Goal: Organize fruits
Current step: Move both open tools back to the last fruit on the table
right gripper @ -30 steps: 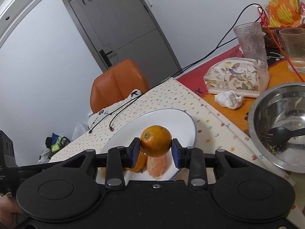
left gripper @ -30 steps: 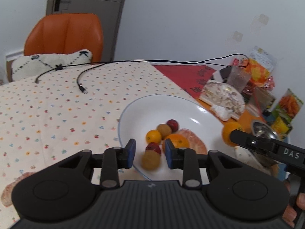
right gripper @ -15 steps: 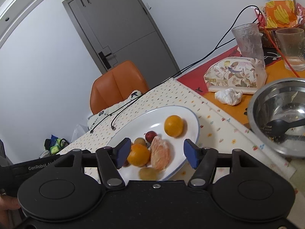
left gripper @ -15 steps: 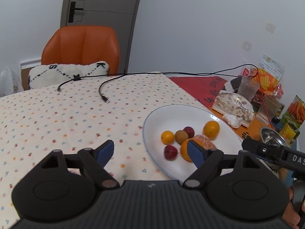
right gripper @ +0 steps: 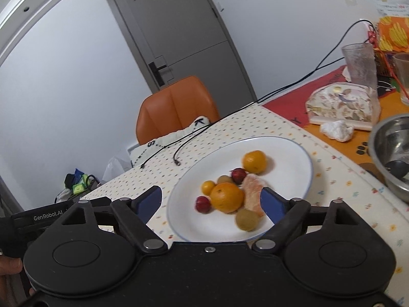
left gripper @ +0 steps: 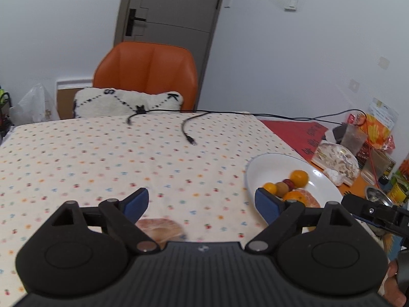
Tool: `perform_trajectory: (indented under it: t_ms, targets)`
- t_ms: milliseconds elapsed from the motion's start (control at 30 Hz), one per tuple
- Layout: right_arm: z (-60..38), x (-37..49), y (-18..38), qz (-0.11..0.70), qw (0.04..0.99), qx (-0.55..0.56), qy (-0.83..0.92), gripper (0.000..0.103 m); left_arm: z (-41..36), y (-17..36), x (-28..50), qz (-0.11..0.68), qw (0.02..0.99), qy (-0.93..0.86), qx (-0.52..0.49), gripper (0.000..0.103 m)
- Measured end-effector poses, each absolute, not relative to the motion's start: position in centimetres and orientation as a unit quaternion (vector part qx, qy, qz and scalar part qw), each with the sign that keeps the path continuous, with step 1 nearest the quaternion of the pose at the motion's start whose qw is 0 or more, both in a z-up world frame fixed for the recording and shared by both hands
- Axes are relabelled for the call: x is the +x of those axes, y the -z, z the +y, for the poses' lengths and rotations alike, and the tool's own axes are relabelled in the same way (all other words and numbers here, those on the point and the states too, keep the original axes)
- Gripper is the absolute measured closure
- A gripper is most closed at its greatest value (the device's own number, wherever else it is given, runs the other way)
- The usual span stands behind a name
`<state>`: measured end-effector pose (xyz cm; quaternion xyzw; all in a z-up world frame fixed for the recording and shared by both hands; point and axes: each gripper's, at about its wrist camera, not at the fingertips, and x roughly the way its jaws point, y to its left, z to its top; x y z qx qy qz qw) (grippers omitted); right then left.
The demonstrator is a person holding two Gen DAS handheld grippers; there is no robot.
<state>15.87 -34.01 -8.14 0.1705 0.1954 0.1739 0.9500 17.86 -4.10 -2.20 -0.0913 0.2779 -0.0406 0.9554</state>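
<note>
Both grippers stand spread wide with nothing between their fingers. The left gripper (left gripper: 200,202) hovers over the dotted cloth (left gripper: 102,158) that covers the bench, its blue-padded fingers (left gripper: 135,200) far apart; under it, near the bench's close edge, lies a pale peeled fruit piece (left gripper: 161,227), partly hidden by the gripper body. The right gripper (right gripper: 212,202) hangs above the near rim of the white plate (right gripper: 294,158), its fingers (right gripper: 272,203) equally wide and holding nothing. The fruits sit together on the plate: a large orange (right gripper: 227,197) in the middle, a smaller orange (right gripper: 254,161) set a little apart toward the far side, a small yellow-orange fruit (right gripper: 208,186), two dark red fruits (right gripper: 203,204) and (right gripper: 238,175), a brownish round fruit (right gripper: 225,179), a second greenish-brown one (right gripper: 247,219) near the front rim, and a peeled citrus (right gripper: 253,192) touching the large orange. To the right of the plate stands a steel bowl (right gripper: 383,143) holding a dark spoon, with a crumpled tissue (right gripper: 337,130) and a floral tissue box (right gripper: 342,105) behind it. A black cable (left gripper: 188,130) lies across the far side of the cloth, before an orange chair (left gripper: 145,76) with a white cushion (left gripper: 127,102).
</note>
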Motion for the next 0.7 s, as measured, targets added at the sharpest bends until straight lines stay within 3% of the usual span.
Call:
perform_trajectory:
  t_ms: [300,700]
  targets:
    - [-31.8,14.7,7.7,0.187,0.953,0.162,-0.178,0.001,-0.5,1.9,15.8,0.264,0.96,-0.003,-0.099,0.011]
    - [-28.3,14.1,8.0,0.199,0.948,0.14,-0.204,0.0,2.8,2.7,14.1,0.264,0.959,-0.033,-0.1,0.01]
